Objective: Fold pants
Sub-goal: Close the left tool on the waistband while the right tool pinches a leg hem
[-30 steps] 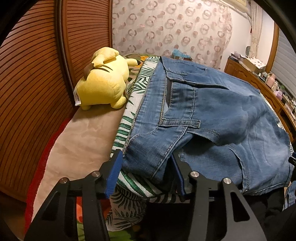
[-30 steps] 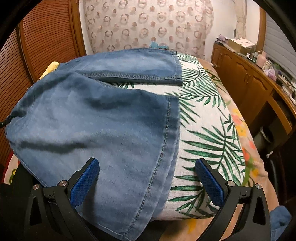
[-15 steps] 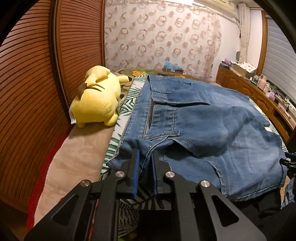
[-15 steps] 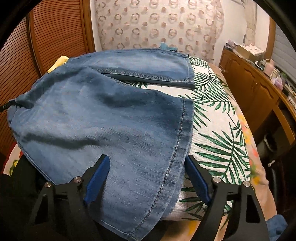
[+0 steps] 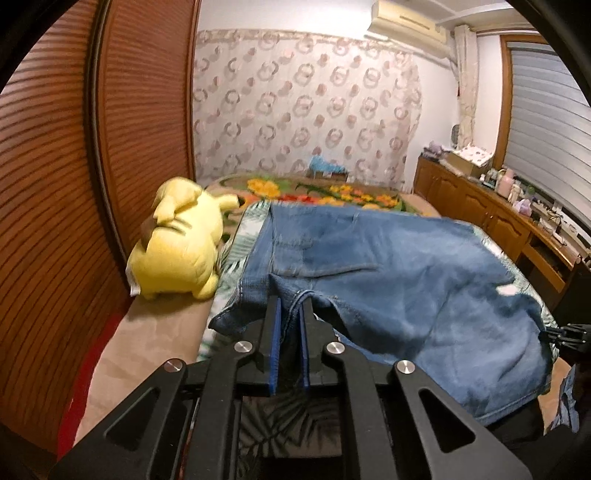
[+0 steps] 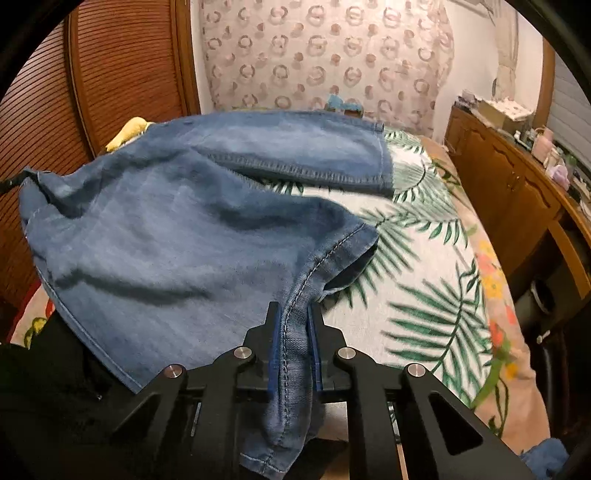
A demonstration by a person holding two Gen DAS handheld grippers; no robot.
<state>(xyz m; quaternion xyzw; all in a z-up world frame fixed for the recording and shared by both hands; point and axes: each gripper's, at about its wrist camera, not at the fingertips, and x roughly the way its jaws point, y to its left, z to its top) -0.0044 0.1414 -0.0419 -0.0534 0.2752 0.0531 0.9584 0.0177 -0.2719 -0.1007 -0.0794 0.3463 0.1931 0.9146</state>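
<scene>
I count one pair of jeans (image 5: 388, 280), one yellow plush toy (image 5: 177, 243), one leaf-print sheet (image 6: 424, 288), two grippers.

Location: a home bedroom. Indicators: a bed (image 6: 436, 280) with leaf-print cover, a yellow plush toy (image 5: 177, 243), a patterned curtain (image 5: 303, 110), a wooden sideboard (image 5: 480, 210), and a wall-mounted air conditioner (image 5: 406, 18).

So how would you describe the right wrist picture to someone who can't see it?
The right gripper pinches the hem of blue jeans lying on a palm-leaf bedspread. The other leg stretches behind, with a patterned curtain and wooden cabinets beyond.
</scene>
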